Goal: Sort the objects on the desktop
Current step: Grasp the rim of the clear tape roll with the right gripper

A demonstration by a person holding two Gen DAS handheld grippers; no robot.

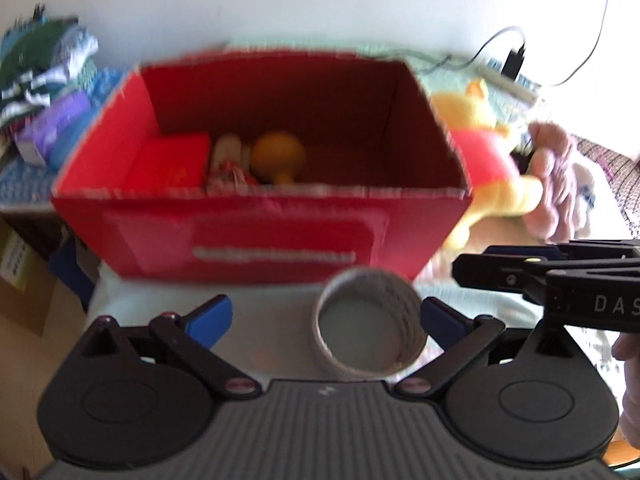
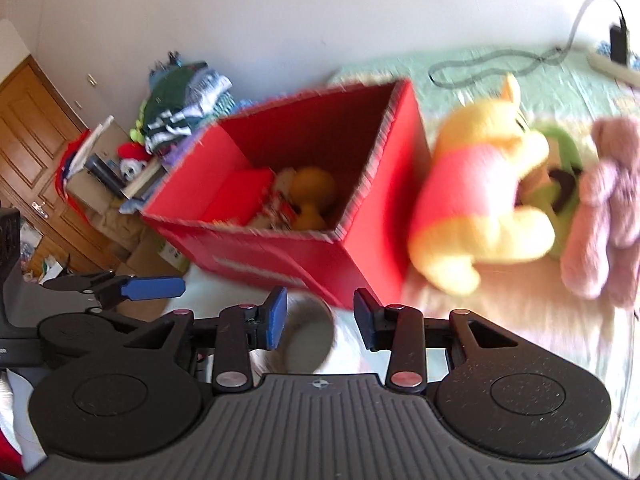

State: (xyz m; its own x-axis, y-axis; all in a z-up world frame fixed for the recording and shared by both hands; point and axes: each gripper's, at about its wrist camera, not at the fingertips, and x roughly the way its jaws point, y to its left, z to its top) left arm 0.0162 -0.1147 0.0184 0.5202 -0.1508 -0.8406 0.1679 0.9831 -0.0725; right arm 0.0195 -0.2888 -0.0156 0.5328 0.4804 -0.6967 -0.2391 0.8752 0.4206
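A red open box stands ahead, holding a red packet, a yellow round toy and other small items. A roll of tape lies on the surface just in front of the box. My left gripper is open wide, with the roll between its blue fingers nearer the right one. My right gripper is open, the roll between its fingers near the left pad. A yellow plush bear in a red shirt lies right of the box.
A pink plush toy and a green item lie right of the bear. A power strip with cables sits at the far right. Folded clothes and cardboard boxes are piled at the left.
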